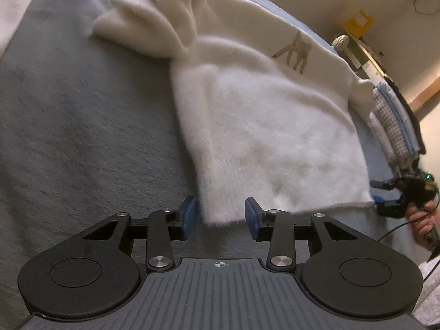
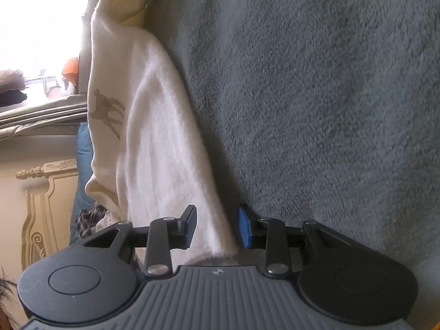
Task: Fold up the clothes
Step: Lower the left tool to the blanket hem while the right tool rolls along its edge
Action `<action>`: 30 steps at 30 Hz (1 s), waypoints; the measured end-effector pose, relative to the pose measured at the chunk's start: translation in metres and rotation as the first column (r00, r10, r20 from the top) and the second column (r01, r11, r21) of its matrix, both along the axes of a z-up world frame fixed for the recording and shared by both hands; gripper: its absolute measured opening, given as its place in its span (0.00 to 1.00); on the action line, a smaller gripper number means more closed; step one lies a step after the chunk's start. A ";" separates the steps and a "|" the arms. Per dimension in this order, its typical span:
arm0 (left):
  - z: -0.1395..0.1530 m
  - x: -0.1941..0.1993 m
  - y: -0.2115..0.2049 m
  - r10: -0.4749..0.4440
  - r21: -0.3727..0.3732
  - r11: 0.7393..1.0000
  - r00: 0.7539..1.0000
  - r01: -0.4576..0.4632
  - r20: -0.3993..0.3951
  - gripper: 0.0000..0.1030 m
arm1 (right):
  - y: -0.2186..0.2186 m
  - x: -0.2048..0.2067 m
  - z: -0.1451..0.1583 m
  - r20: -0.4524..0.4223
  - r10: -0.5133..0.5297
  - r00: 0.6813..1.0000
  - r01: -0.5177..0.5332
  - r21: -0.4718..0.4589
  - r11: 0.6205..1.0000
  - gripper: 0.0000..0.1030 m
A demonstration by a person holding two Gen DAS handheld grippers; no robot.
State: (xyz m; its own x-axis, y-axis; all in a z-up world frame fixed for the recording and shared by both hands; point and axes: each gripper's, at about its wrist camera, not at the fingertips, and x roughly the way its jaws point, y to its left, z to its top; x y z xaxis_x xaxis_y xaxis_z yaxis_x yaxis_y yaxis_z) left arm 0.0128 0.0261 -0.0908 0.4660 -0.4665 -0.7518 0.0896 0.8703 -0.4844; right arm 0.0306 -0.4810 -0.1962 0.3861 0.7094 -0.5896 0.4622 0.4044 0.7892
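The white sweater (image 1: 264, 126) lies spread on the grey blanket (image 1: 82, 115), one sleeve (image 1: 154, 27) bunched toward its far edge. The left gripper (image 1: 220, 218) and the right gripper (image 2: 217, 227) each straddle a hem corner, jaws apart, apparently placed to pinch both corners together.

light: soft daylight | glare: blown-out window (image 2: 41, 27) | blur: slight motion | edges: fisheye-bent
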 end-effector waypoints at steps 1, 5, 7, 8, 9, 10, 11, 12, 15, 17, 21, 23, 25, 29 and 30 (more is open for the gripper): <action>-0.003 0.002 0.001 0.006 -0.022 1.000 1.000 -0.006 -0.019 0.37 | 0.001 0.000 -0.001 0.000 0.004 1.000 -0.004 0.007 1.000 0.34; -0.014 0.008 0.007 0.020 -0.091 0.995 0.997 -0.027 -0.076 0.37 | 0.004 -0.001 -0.003 0.003 0.034 0.999 -0.034 0.021 0.999 0.34; -0.018 0.010 0.010 0.020 -0.114 0.993 0.995 -0.031 -0.093 0.38 | 0.005 -0.001 -0.005 0.007 0.049 0.999 -0.049 0.030 0.998 0.34; -0.020 0.012 0.011 0.022 -0.129 0.991 0.994 -0.035 -0.103 0.38 | 0.006 0.000 -0.007 0.008 0.055 0.998 -0.055 0.037 0.998 0.34; -0.021 0.014 0.013 0.027 -0.148 0.988 0.993 -0.043 -0.113 0.38 | 0.007 0.002 -0.008 0.010 0.061 0.998 -0.061 0.046 0.997 0.34; -0.023 0.016 0.015 0.032 -0.169 0.984 0.992 -0.053 -0.124 0.38 | 0.009 0.004 -0.010 0.011 0.066 0.998 -0.066 0.055 0.996 0.34; -0.024 0.018 0.017 0.038 -0.190 0.980 0.990 -0.063 -0.135 0.38 | 0.010 0.006 -0.011 0.013 0.071 0.997 -0.072 0.065 0.995 0.34; -0.026 0.020 0.018 0.042 -0.208 0.976 0.989 -0.072 -0.144 0.38 | 0.012 0.008 -0.013 0.015 0.077 0.997 -0.078 0.074 0.994 0.34; -0.028 0.024 0.018 0.047 -0.244 0.966 0.985 -0.087 -0.164 0.38 | 0.018 0.012 -0.014 0.027 0.103 0.994 -0.105 0.084 0.991 0.34; -0.029 0.025 0.016 0.036 -0.258 0.963 0.986 -0.079 -0.164 0.38 | 0.023 0.015 -0.014 0.037 0.121 0.992 -0.124 0.086 0.989 0.34; -0.032 0.028 0.010 0.015 -0.285 0.957 0.986 -0.062 -0.164 0.37 | 0.031 0.020 -0.015 0.053 0.155 0.986 -0.159 0.090 0.983 0.34; -0.034 0.029 0.008 0.007 -0.292 0.955 0.987 -0.053 -0.158 0.37 | 0.035 0.022 -0.015 0.060 0.166 0.984 -0.171 0.092 0.981 0.34; -0.036 0.030 0.007 0.002 -0.304 0.951 0.988 -0.050 -0.156 0.37 | 0.038 0.024 -0.016 0.065 0.170 0.983 -0.176 0.096 0.980 0.33; -0.038 0.031 0.005 0.002 -0.324 0.945 0.987 -0.054 -0.158 0.37 | 0.044 0.029 -0.017 0.083 0.185 0.979 -0.194 0.114 0.974 0.33; -0.039 0.031 0.004 0.003 -0.327 0.943 0.987 -0.055 -0.159 0.37 | 0.046 0.031 -0.018 0.086 0.188 0.978 -0.198 0.121 0.973 0.32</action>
State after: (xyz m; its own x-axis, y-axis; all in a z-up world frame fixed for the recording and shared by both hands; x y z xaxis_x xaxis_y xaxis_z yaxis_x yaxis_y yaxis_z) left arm 0.0437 0.0303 -0.1297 0.3740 -0.6882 -0.6217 -0.0317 0.6605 -0.7502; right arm 0.0616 -0.4355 -0.2145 0.2735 0.8426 -0.4639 0.3243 0.3733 0.8692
